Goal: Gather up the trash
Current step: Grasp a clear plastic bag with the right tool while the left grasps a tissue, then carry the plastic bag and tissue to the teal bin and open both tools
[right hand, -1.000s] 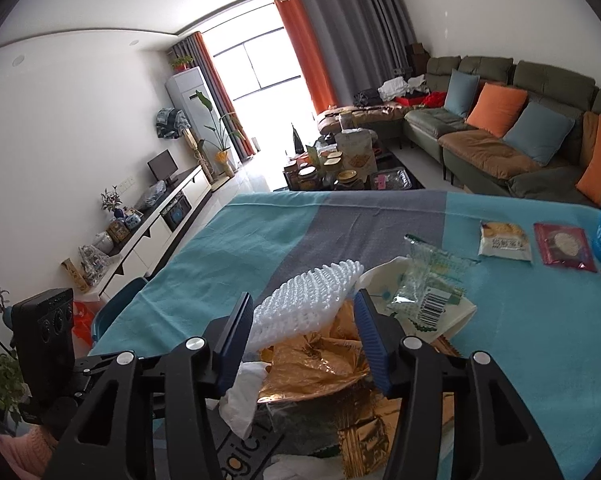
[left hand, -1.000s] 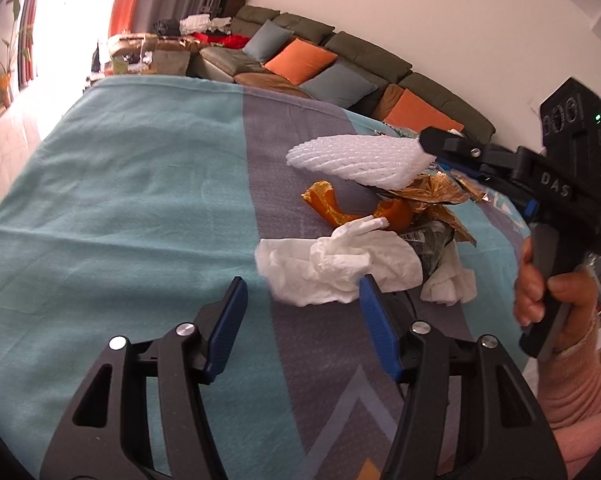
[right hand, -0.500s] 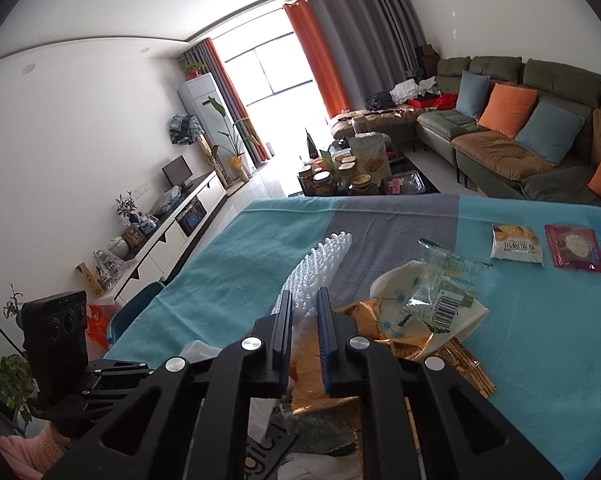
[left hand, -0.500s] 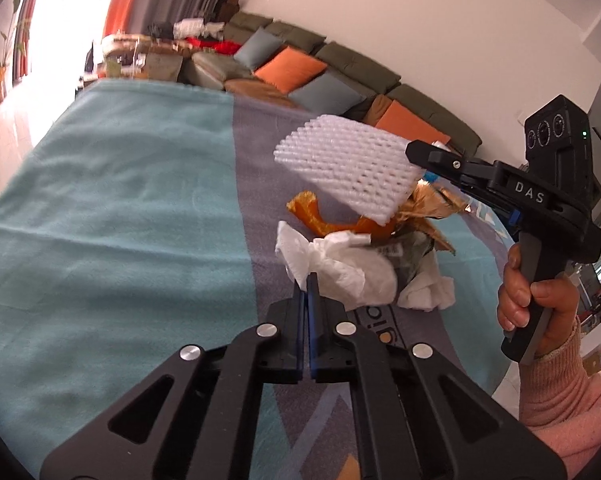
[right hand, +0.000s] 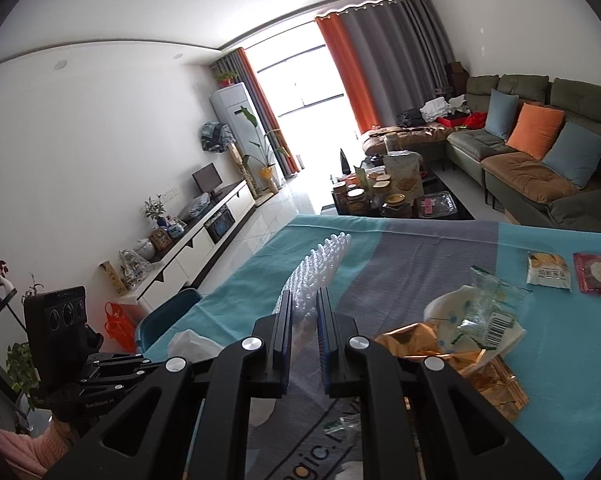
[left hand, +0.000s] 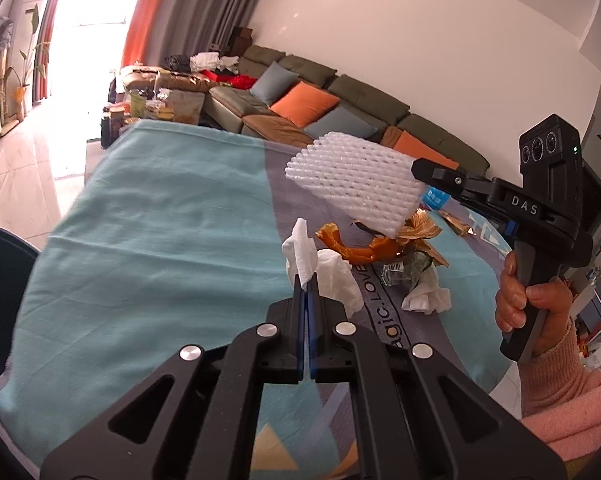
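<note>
My left gripper [left hand: 306, 284] is shut on a crumpled white tissue [left hand: 320, 270] and holds it above the blue and grey tablecloth [left hand: 160, 220]. My right gripper [right hand: 304, 300] is shut on a white foam fruit net [right hand: 320, 268], lifted above the table; the net also shows in the left wrist view [left hand: 356, 184]. Below lie orange peel [left hand: 352, 246], gold foil wrappers [right hand: 440, 356], a clear plastic wrapper with a barcode [right hand: 484, 312] and another white tissue [left hand: 426, 296].
Two snack packets [right hand: 548, 274] lie at the table's far right. A dark teal chair [right hand: 168, 316] stands at the table's left edge. A cluttered coffee table [right hand: 392, 196] and sofa [right hand: 540, 160] are beyond.
Both grippers closed from open: the left on the tissue, the right on the foam net. Both have since lifted their items up off the trash pile.
</note>
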Motion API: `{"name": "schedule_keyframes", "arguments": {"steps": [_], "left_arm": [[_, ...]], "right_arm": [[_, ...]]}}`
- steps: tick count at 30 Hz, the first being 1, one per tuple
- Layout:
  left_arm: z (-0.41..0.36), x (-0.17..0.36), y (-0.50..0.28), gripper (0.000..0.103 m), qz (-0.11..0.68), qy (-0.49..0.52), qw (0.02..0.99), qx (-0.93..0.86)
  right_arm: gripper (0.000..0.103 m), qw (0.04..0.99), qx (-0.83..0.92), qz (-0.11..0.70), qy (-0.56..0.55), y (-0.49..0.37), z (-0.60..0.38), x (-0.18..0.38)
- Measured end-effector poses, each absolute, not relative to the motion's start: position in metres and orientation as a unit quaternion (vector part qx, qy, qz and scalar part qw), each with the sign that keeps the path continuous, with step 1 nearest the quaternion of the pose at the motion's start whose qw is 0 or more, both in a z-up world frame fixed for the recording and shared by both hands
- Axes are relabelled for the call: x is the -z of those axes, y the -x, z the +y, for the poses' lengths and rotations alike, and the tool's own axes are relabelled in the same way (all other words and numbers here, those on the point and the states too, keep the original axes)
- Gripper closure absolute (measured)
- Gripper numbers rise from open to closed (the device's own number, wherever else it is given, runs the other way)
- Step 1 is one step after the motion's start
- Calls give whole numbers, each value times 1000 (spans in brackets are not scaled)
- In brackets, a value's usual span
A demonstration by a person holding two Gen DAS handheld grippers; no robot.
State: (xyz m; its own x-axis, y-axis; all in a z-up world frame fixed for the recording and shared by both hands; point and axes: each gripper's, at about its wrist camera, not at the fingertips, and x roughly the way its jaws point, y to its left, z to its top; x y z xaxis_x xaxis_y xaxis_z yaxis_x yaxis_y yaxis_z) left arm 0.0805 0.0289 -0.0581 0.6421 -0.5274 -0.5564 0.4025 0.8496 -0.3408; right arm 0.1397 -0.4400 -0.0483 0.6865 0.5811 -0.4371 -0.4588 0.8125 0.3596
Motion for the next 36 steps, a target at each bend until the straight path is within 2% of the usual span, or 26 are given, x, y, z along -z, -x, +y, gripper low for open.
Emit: {"name": "schedule_keyframes", "arguments": {"steps": [19, 36], "left_arm": [[126, 13, -25, 102, 273, 106, 944, 154], [216, -8, -9, 102, 247, 111, 962, 36]], "right_arm": [[93, 879, -375, 277, -96, -139, -367, 42], [93, 831, -461, 303, -75, -158, -269, 48]]}}
